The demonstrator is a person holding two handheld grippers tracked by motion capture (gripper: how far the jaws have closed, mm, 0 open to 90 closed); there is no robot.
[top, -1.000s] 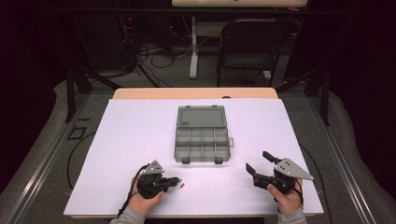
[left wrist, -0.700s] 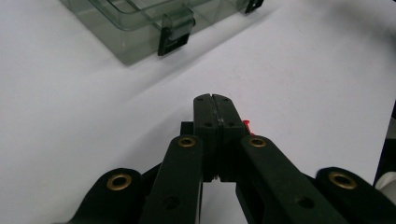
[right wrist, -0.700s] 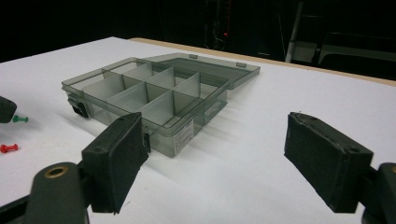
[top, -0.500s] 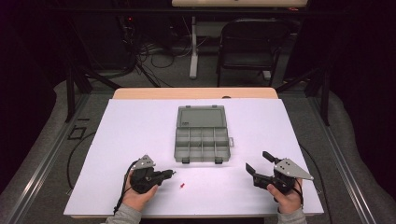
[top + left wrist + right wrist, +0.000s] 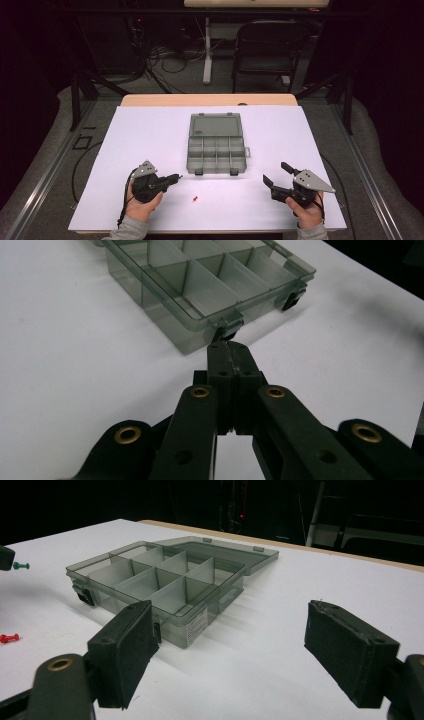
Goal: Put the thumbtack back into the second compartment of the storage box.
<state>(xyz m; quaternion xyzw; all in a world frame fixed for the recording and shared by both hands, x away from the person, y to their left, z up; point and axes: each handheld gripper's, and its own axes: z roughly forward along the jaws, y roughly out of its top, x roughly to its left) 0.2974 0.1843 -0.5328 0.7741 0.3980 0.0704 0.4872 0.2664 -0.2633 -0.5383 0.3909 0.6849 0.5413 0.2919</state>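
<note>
Up and away from the red pin (image 5: pixel 195 199) is where the left gripper (image 5: pixel 176 176) has gone since a second ago: it was nosing at the table close to that pin, and now its tips sit higher and nearer the front wall of the open compartment box (image 5: pixel 216 170). Its jaws are pressed tight together, and from the right gripper view a green pin (image 5: pixel 20 566) shows right at their tip, so it looks nipped there, though I can't swear it is clear of the table. The red one lies where it was, on the white table (image 5: pixel 150 130), apart from the box. The right gripper (image 5: pixel 274 171) hasn't budged, jaws spread wide around nothing. I'd say a drop into a compartment comes next.
</note>
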